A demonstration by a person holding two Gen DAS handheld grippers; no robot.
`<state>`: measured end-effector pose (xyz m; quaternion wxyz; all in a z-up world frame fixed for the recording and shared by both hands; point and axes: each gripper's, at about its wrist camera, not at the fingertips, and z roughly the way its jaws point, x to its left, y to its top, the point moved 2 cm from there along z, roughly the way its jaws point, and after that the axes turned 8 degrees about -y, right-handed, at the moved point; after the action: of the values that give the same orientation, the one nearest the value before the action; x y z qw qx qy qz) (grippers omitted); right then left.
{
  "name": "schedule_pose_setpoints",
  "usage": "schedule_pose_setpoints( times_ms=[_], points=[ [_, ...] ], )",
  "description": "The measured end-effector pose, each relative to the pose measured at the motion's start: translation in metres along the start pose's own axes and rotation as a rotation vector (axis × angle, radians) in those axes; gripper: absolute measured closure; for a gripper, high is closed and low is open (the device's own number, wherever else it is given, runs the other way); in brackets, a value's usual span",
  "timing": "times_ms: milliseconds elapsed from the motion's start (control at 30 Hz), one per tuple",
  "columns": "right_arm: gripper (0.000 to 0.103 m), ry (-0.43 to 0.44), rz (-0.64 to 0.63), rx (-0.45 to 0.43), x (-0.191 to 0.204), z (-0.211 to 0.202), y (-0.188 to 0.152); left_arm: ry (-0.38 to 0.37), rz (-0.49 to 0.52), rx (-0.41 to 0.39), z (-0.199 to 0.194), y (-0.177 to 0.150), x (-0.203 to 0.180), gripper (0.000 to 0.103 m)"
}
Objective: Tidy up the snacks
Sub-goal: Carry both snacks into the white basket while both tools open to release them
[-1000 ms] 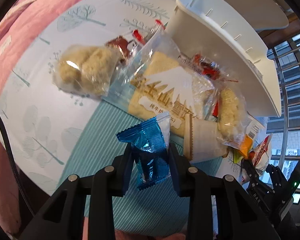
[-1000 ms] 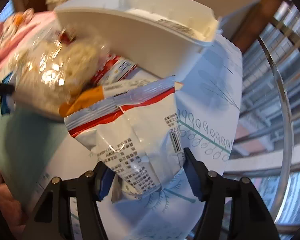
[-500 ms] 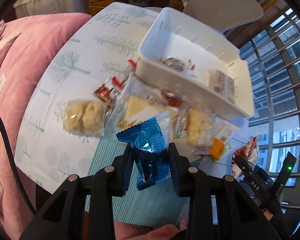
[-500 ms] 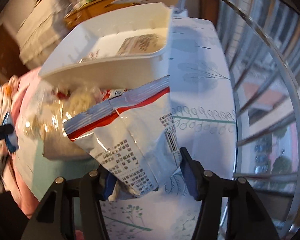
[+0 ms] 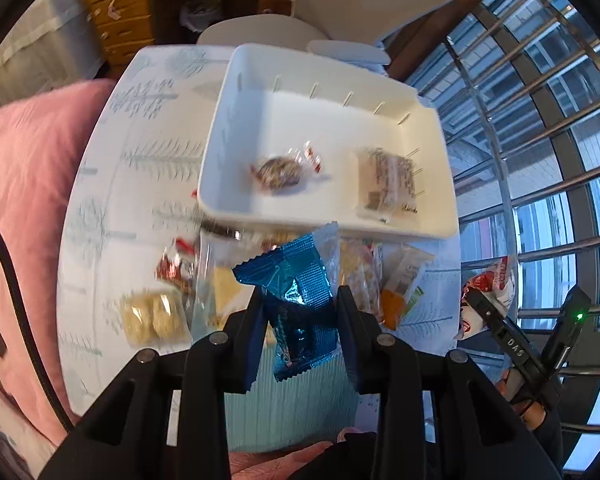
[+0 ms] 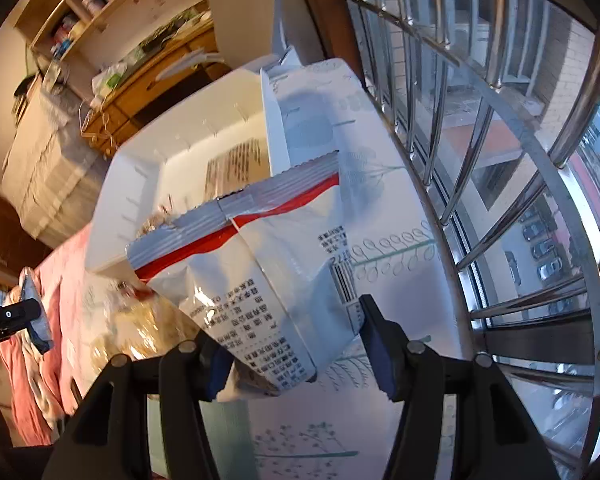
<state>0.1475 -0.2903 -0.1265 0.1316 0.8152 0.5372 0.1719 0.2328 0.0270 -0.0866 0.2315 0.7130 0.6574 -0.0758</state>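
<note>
My left gripper [image 5: 300, 300] is shut on a blue foil snack packet [image 5: 296, 300] and holds it above the table, short of the white bin [image 5: 228, 120]. The bin holds a dark wrapped candy [image 5: 280, 170] and a pale labelled packet [image 5: 388, 182]. My right gripper [image 6: 296, 336] is shut on a white and red snack bag [image 6: 268, 276], lifted beside the bin [image 6: 140, 184]; it also shows at the right of the left wrist view [image 5: 484, 300]. Several loose snacks lie in front of the bin, among them a pale biscuit pack [image 5: 152, 320] and an orange packet [image 5: 392, 308].
The round table [image 5: 112, 200] has a tree-print cloth. A pink bed cover [image 5: 20, 184] lies to the left. Metal window bars [image 6: 500, 160] run close along the table's right side. A white chair [image 5: 372, 4] and wooden shelves [image 6: 112, 12] stand behind.
Both grippers have risen and tilted with their snacks held, so the bin's inside now shows. The left blue packet is nearer the bin's front wall. The right bag is higher beside the bin.
</note>
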Motion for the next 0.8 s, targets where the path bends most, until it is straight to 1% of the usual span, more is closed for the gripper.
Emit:
schedule_pose_setpoints(
  times_ms=[200,333,433,633,800],
  points=[
    [0.046,0.003,0.052,-0.037,0.015,-0.012,0.019,0.01,0.073,0.013,-0.003,0.036,-0.003,0.071],
    [0.046,0.015,0.069,-0.053,0.028,-0.016,0.034,0.011,0.088,0.008,0.0,0.055,0.0,0.071],
    [0.046,0.033,0.067,-0.065,0.039,-0.016,0.045,-0.002,0.089,0.005,0.004,0.07,0.005,0.071],
    [0.045,0.116,0.084,-0.046,0.063,-0.005,0.063,-0.011,0.1,0.02,0.019,0.091,0.013,0.071],
    [0.045,0.172,0.058,-0.048,0.088,0.005,0.069,-0.04,0.103,0.034,0.033,0.103,0.018,0.071]
  ],
)
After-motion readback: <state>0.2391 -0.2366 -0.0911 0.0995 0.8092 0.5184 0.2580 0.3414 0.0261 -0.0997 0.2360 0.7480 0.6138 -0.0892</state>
